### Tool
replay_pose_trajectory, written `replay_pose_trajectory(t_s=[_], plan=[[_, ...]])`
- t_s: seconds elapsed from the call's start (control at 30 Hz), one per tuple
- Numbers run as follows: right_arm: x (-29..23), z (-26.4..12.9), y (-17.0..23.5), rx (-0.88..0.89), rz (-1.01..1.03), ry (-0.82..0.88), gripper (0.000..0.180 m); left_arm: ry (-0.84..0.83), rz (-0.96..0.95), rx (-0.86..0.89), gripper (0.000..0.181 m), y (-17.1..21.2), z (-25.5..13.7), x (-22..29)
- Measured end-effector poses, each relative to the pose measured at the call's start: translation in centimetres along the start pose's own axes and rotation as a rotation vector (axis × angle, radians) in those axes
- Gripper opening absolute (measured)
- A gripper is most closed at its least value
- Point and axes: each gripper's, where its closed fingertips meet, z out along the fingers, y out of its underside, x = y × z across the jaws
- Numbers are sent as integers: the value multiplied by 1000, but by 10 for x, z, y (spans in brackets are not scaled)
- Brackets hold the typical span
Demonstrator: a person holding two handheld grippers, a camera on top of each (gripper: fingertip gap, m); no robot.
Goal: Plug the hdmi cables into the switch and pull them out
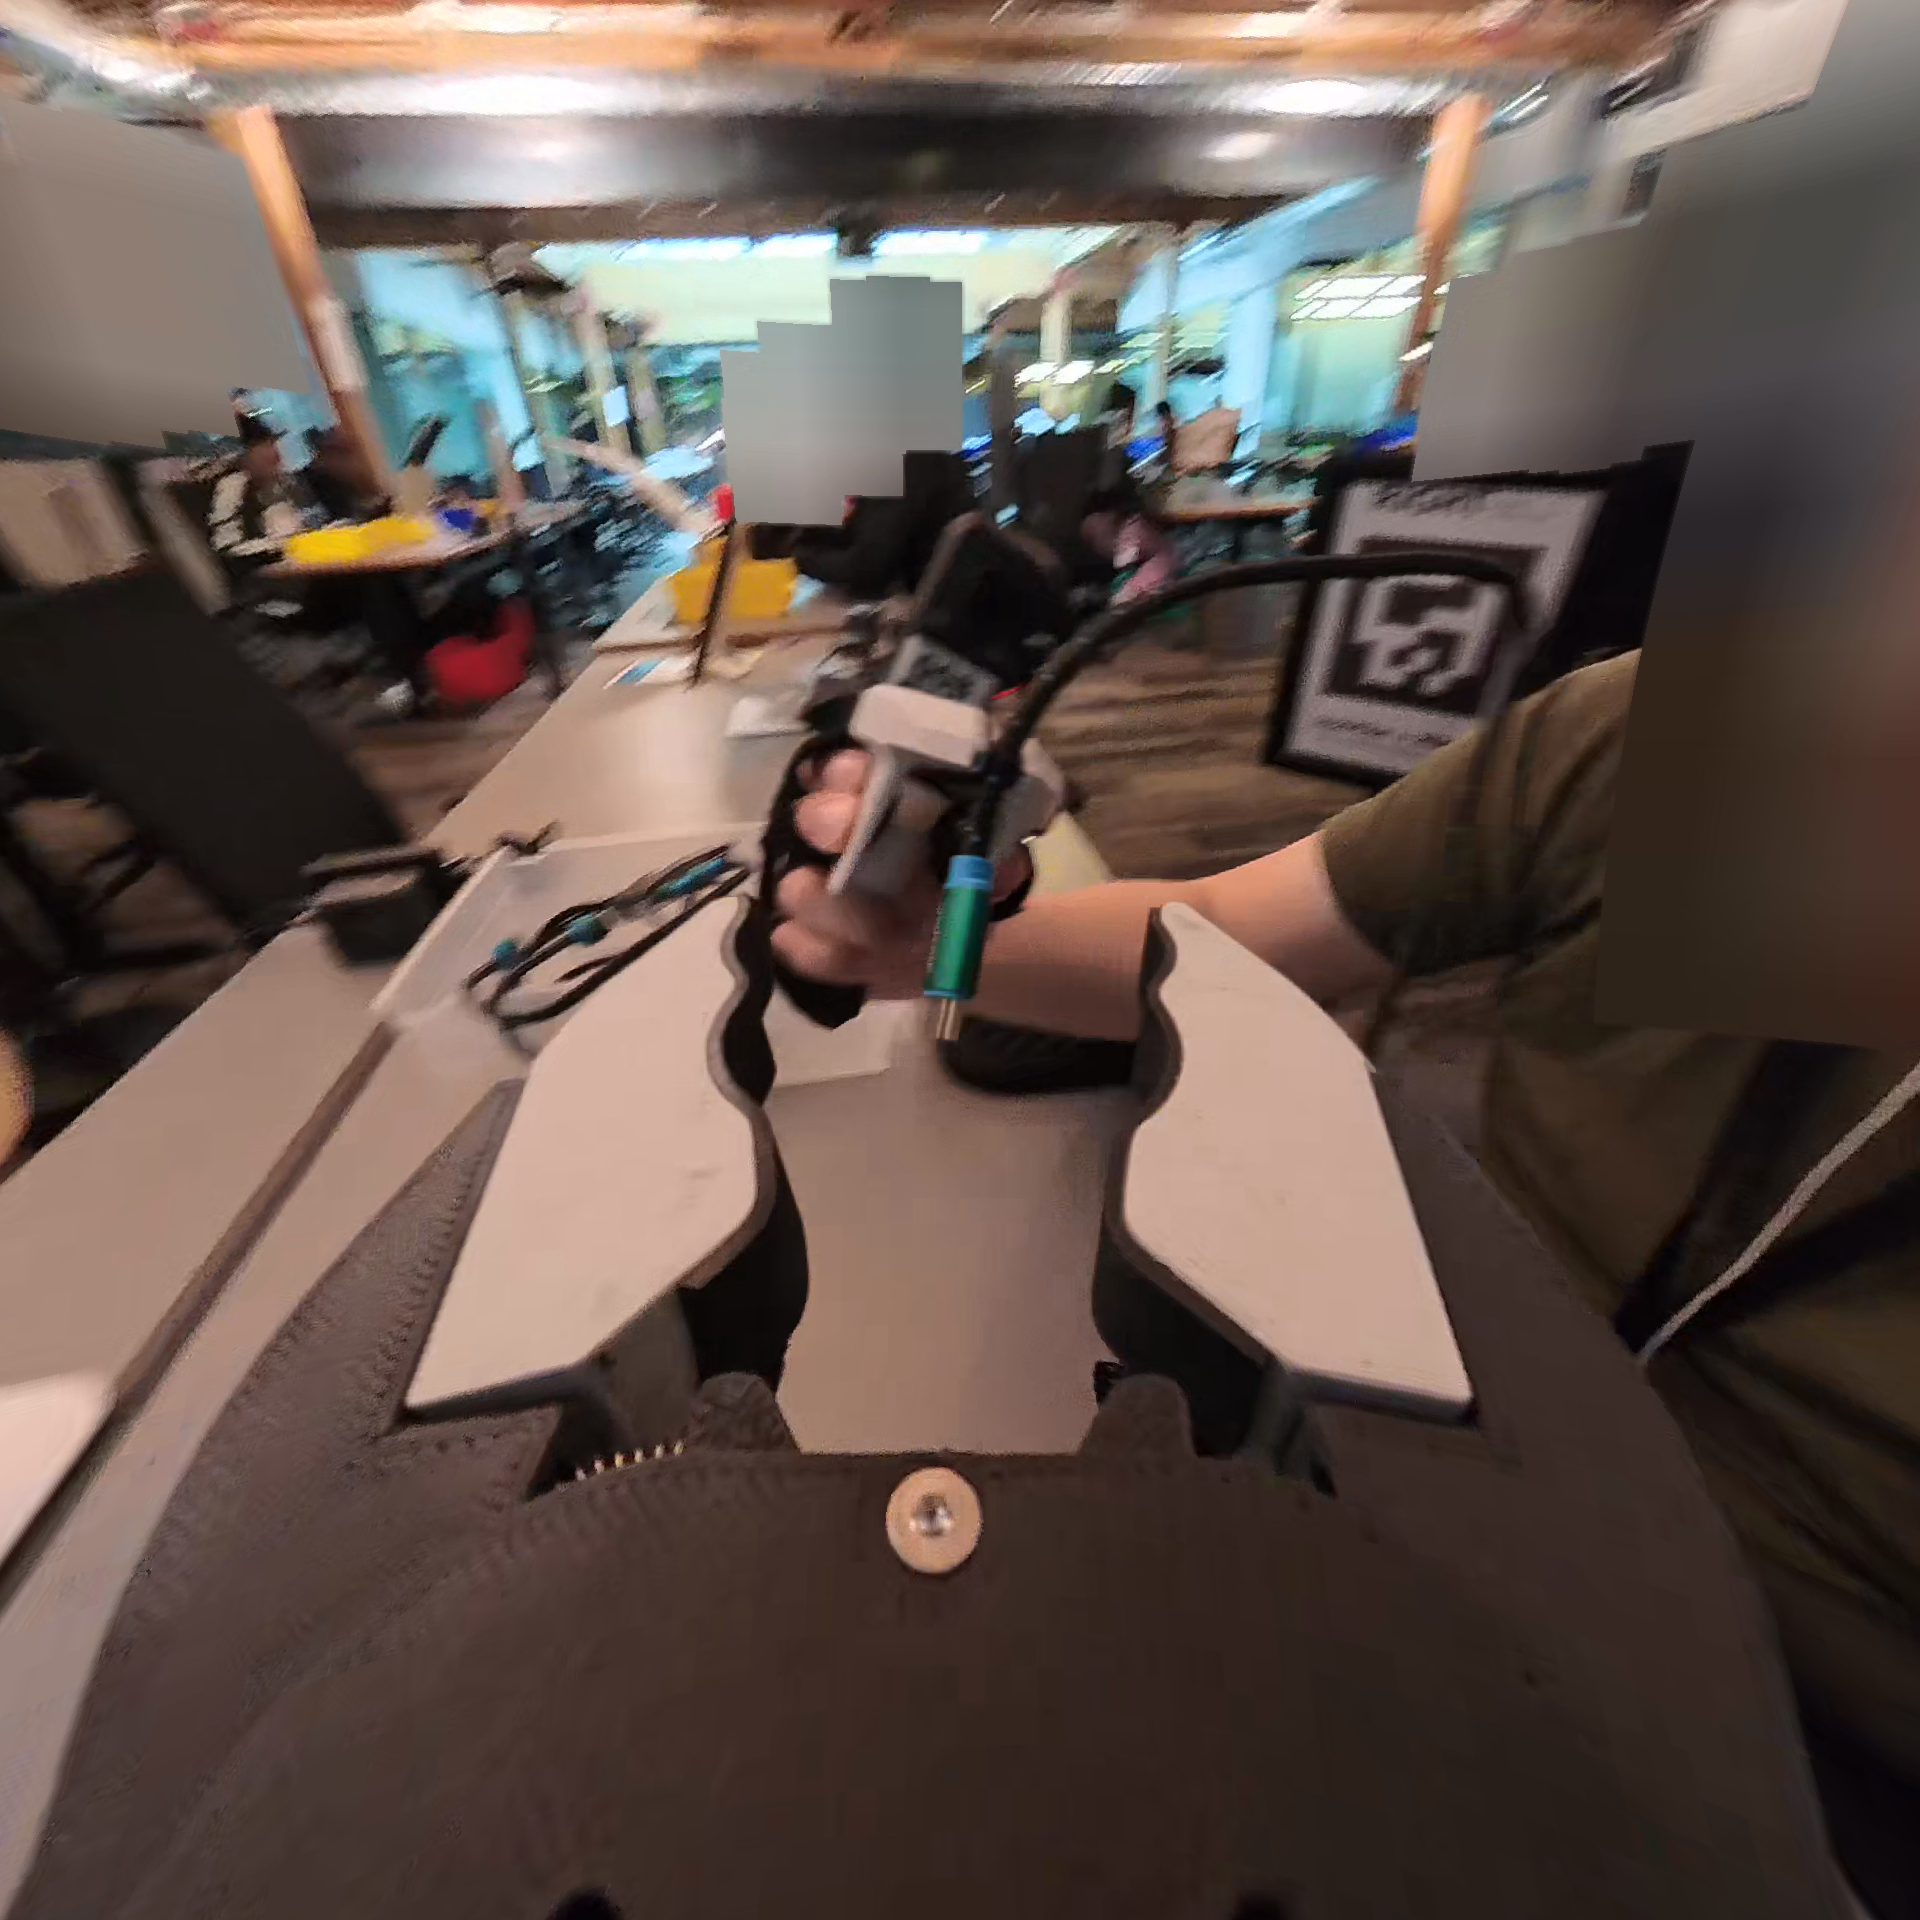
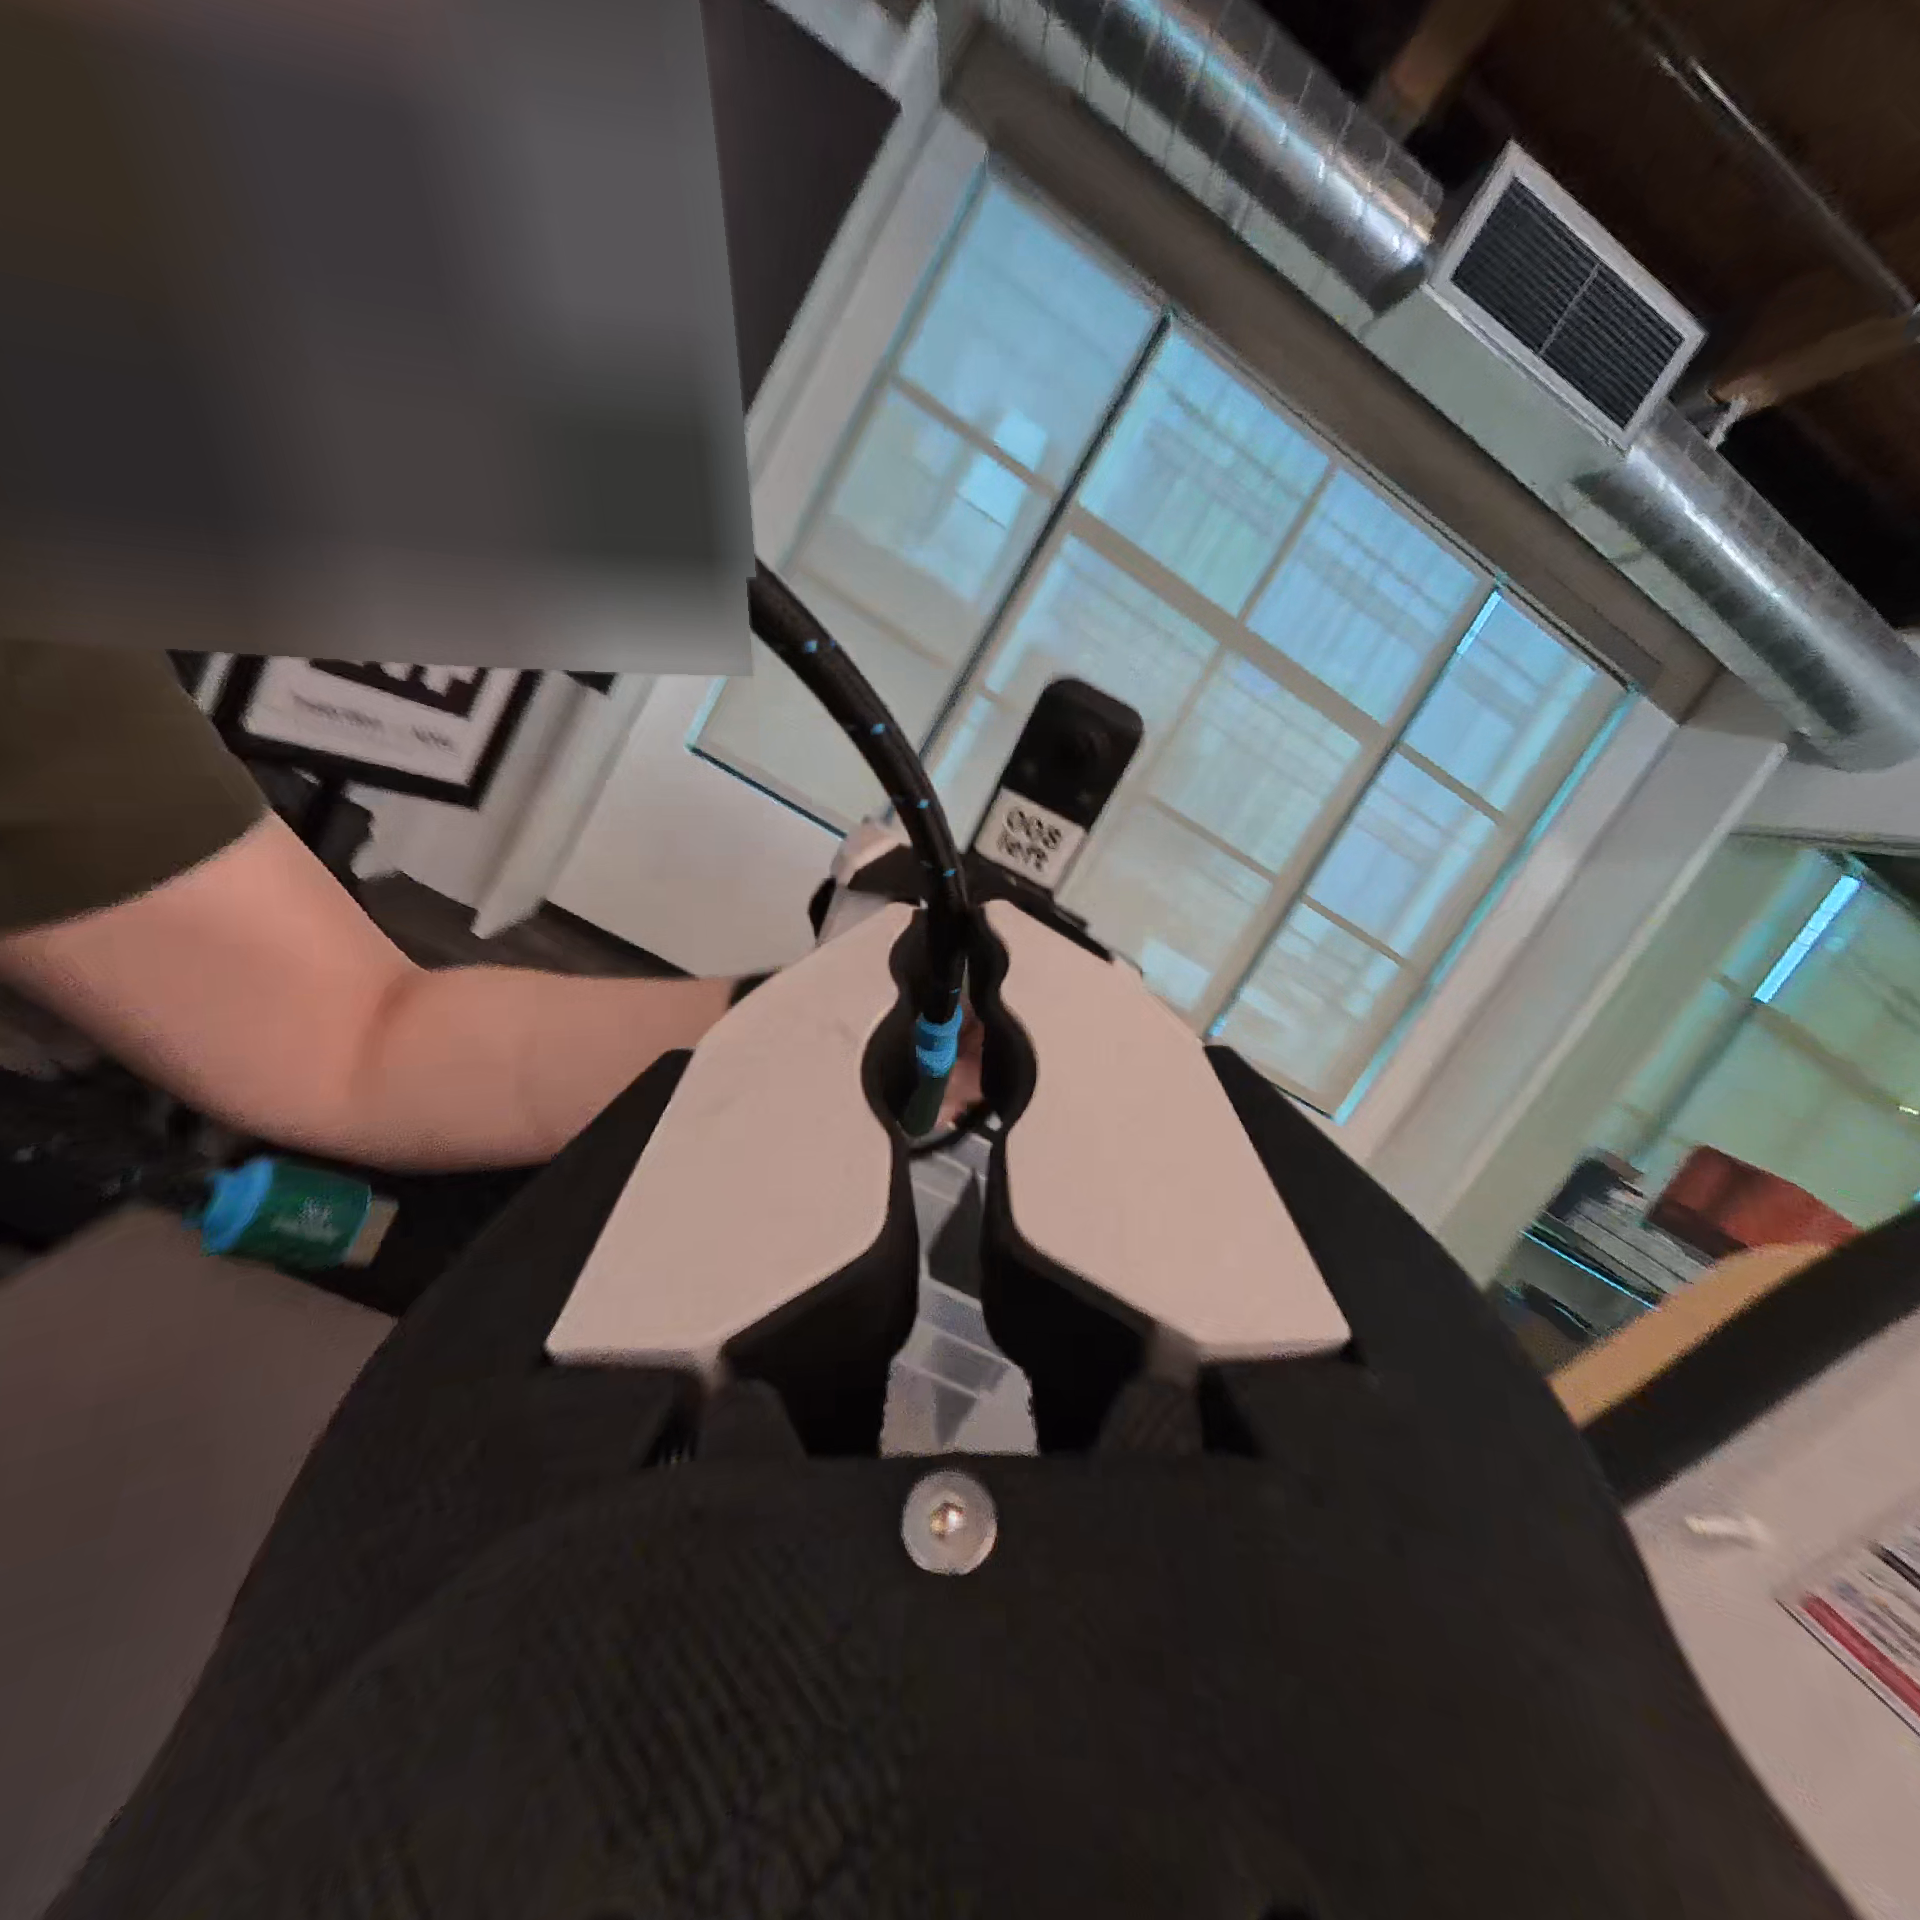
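My right gripper (image 2: 940, 971) is shut on a black braided HDMI cable (image 2: 862, 727) just above its blue collar, and the green plug (image 2: 925, 1091) hangs below the fingers. In the left wrist view the right gripper (image 1: 935, 831) holds the cable in the air, with the green plug (image 1: 961, 935) pointing down just above a black block (image 1: 1039, 1060) on the table; I cannot tell whether this is the switch. My left gripper (image 1: 956, 935) is open and empty, facing the plug. A second green plug (image 2: 291, 1216) lies at the left.
A clear tray (image 1: 447, 935) with more coiled black cables (image 1: 582, 935) sits on the grey table (image 1: 935, 1247) to the left. A person's forearm (image 1: 1143, 935) reaches in from the right. A framed marker board (image 1: 1434, 623) stands behind. The left gripper's camera body (image 2: 1075, 769) faces the right one.
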Motion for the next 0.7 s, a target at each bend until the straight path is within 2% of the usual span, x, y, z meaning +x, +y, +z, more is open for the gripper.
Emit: replay_pose_trajectory(t_s=[0.1,0.17,0.23,0.4,0.5,0.6,0.7], plan=[[-1,-1,-13,33,18,-11,7,111,-43,36,65,1,17,12],[1,-2,-16,34,16,-1,7,99,-8,27,59,5,27,12],[1,-3,-19,50,24,-3,8,-1,80,-4,48,10,37,2],[0,-4,-21,57,23,-11,8,-204,347,-53,44,14,52,-7],[2,-7,-23,82,55,-5,8,-343,565,-6,11,3,53,-8],[5,-9,-20,79,79,-3,8,-423,679,-71,11,9,55,-12],[5,-9,-21,92,103,-11,8,-430,609,-117,16,15,56,-18]])
